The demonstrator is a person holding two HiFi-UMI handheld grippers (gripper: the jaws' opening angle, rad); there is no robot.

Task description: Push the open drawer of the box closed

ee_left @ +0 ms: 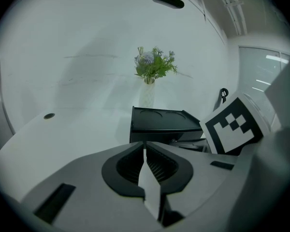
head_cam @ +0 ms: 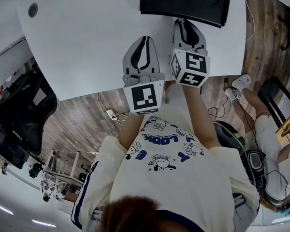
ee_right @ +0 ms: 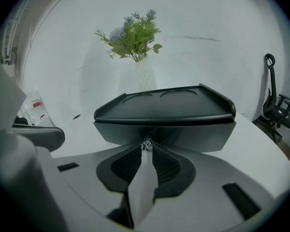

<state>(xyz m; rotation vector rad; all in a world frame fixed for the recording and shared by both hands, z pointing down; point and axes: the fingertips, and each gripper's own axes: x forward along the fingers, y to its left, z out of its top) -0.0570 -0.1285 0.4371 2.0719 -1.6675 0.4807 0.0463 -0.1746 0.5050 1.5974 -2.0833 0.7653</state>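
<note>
A black box (head_cam: 183, 1) stands at the far side of the white table (head_cam: 87, 37). In the right gripper view its drawer front (ee_right: 193, 137) faces me under the tray-like top (ee_right: 164, 108). A small shiny knob (ee_right: 146, 144) on the drawer sits between my right gripper's (ee_right: 146, 149) fingertips, which are shut on it. From the head view that right gripper (head_cam: 186, 24) reaches the box's front edge. My left gripper (head_cam: 144, 40) hovers over the table left of it, short of the box (ee_left: 164, 122). Its jaws (ee_left: 145, 146) are shut with nothing in them.
A white vase with green and purple flowers (ee_right: 135, 42) stands behind the box. The table has a cable hole (head_cam: 33, 9) at far left. Black office chairs (head_cam: 19, 115) stand on the left floor, and a seated person's legs (head_cam: 263, 124) are at the right.
</note>
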